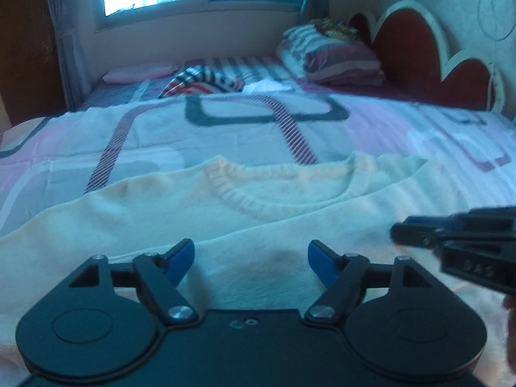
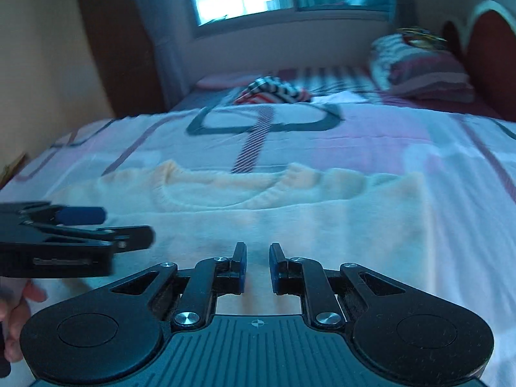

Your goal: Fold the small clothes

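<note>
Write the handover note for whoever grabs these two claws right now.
Left claw: open wide, empty, over the lower body of the cream sweater.
Right claw: open by a narrow gap, empty, over the same sweater, beside the left claw.
Sweater: spread flat on the patterned bedspread, neckline pointing away toward the window. A striped garment lies farther up the bed.
Done: sweater laid out.
Left: no fold visible yet; all folding remains. Striped garment may be next.

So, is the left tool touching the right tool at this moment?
Apart. In the left wrist view, the right tool ends well to the right of the left tool, with pale sweater showing between them.
</note>
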### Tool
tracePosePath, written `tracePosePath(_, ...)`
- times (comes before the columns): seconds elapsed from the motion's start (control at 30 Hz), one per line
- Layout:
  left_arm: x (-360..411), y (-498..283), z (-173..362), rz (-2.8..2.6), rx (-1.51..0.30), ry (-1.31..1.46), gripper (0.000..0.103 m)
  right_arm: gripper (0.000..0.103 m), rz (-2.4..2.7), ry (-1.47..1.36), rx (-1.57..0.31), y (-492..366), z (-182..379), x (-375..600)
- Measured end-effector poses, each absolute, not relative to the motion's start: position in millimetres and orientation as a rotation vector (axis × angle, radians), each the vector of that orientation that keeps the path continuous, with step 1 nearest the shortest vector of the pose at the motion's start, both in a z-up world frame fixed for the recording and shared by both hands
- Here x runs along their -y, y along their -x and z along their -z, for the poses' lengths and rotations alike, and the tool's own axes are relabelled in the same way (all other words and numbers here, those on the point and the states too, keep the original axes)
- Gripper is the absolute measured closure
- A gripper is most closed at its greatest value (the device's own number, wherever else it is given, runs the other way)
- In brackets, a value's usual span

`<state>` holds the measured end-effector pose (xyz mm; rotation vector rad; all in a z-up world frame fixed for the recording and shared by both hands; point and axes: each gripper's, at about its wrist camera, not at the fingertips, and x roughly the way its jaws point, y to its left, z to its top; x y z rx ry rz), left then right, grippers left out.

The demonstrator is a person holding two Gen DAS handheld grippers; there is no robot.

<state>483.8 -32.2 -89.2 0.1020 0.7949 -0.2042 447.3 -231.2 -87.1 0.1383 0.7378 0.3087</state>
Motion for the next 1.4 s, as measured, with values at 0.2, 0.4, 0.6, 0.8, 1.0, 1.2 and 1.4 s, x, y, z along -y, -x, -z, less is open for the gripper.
tracePosePath(0.2,-19.8,-488.4,94.7,0.124,-0.795,-0.039,0.028,0.089,-0.069,-0.16,-0.743,-485.0,96.9,291.4)
tracePosePath(0.4,-12.8,-487.0,90.7,0.112,-0.796,-0.07,0.029,0.089,-0.019,-0.256,-0.784,-515.7,94.8,328.4)
tracePosePath(0.6,-7.3,-468.8,80.7,0.138,-0.769,-0.129,0.03,0.089,-0.025,-0.254,-0.822,-492.5,83.2,333.7)
tracePosePath(0.8,-21.6,-457.8,85.7,0.125,-0.796,-0.1,0.031,0.089,-0.051,-0.167,-0.831,-436.9,85.5,312.8)
tracePosePath(1.0,-18.1,-431.6,75.0,0.153,-0.761,-0.073,0.03,0.089,-0.023,-0.191,-0.806,-390.8,75.1,307.4)
tracePosePath(1.2,-16.6,-424.7,79.7,0.146,-0.776,-0.059,0.031,0.089,0.02,-0.255,-0.816,-379.7,74.8,313.7)
tracePosePath(1.4,-18.8,-430.7,89.7,0.167,-0.829,-0.054,0.028,0.089,0.036,-0.218,-0.862,-379.3,83.6,305.3)
